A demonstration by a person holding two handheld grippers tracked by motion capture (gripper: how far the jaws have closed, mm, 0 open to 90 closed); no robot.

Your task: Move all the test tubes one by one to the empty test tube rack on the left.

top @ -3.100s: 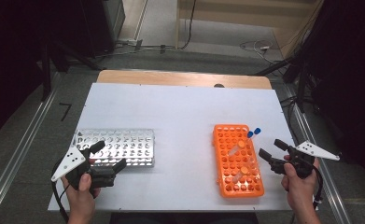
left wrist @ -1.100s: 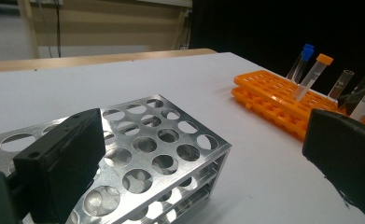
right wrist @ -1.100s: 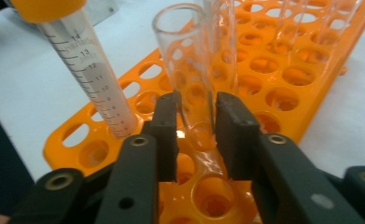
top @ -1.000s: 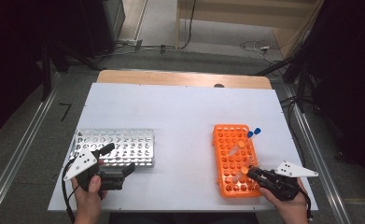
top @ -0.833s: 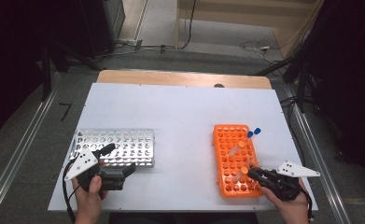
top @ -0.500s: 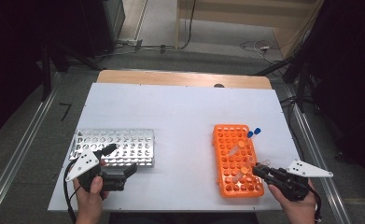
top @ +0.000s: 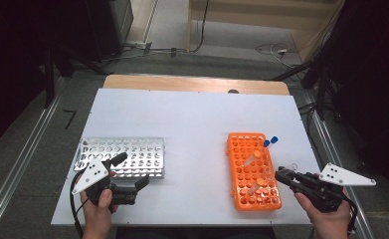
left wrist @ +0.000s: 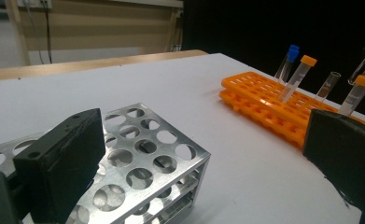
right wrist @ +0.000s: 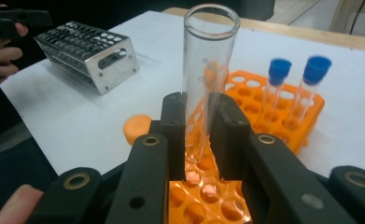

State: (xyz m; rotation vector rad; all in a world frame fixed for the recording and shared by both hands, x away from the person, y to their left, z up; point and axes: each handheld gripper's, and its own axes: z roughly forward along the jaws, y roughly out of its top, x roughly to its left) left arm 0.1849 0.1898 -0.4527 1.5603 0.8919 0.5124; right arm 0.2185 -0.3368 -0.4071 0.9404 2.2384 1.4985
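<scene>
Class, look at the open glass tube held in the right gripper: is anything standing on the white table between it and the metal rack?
Nothing visible does. The right gripper holds the glass tube above the orange rack. Between that rack and the metal rack lies bare white table. The left gripper, jaws open, sits at the metal rack's near edge, not across the path.

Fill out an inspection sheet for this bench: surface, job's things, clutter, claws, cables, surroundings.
Surface: white table, bare in the middle.
Job's things: orange rack holds capped tubes; open glass tube clamped above it; metal rack has no tubes in the holes that show.
Clutter: loose orange cap beside the orange rack.
Claws: right claw shut on the glass tube; left claw open, by the metal rack.
Cables: a cable trails from the left claw; others lie on the floor beyond the table.
Surroundings: dark curtains at the sides, wood panelling behind.
</scene>
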